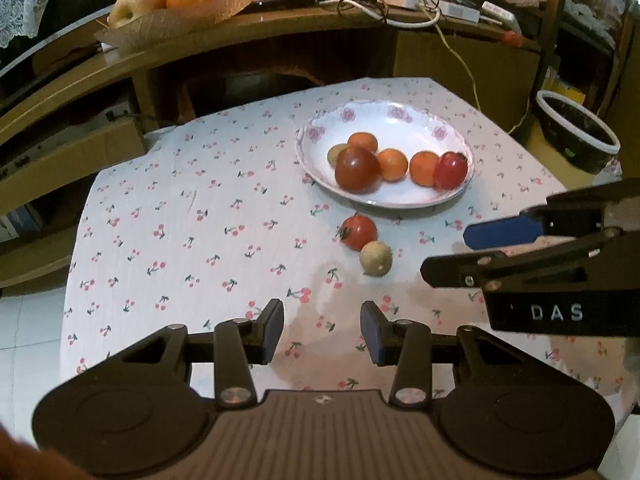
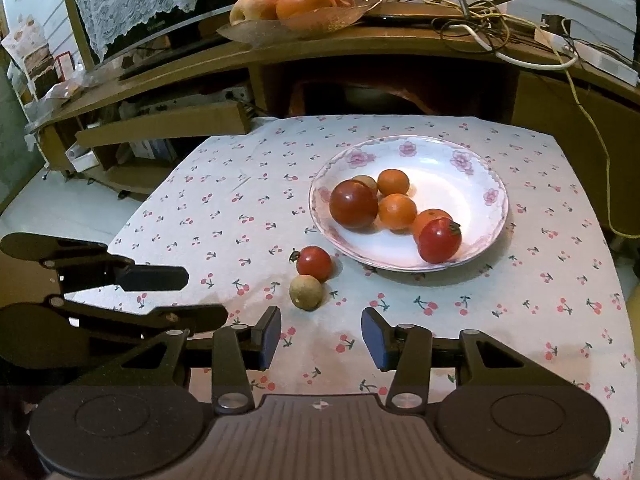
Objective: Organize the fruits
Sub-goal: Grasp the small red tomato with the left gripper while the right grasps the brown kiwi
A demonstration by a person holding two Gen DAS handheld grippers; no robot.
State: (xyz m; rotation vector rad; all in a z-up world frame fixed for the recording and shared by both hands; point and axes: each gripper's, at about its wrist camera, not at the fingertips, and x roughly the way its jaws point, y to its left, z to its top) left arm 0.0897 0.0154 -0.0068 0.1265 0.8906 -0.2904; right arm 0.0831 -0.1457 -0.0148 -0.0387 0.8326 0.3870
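A white floral plate [image 1: 400, 120] [image 2: 472, 168] on the cherry-print tablecloth holds a large dark red tomato [image 1: 357, 169] [image 2: 353, 204], a bright red tomato [image 1: 451, 170] [image 2: 439, 240], small oranges [image 1: 392, 165] [image 2: 397, 211] and a small brown fruit. In front of the plate a small red tomato [image 1: 359, 232] [image 2: 314, 263] touches a small brown-green fruit [image 1: 375, 258] [image 2: 305, 292] on the cloth. My left gripper [image 1: 322, 334] is open and empty, near the table's front. My right gripper [image 2: 321, 338] is open and empty, just short of the loose fruit.
A wooden desk stands behind the table with a fruit tray [image 1: 168, 20] [image 2: 288, 20] and tangled cables [image 1: 380, 0] [image 2: 480, 12]. A dark bin [image 1: 576, 132] stands at the right. The table's edges drop to white floor on the left.
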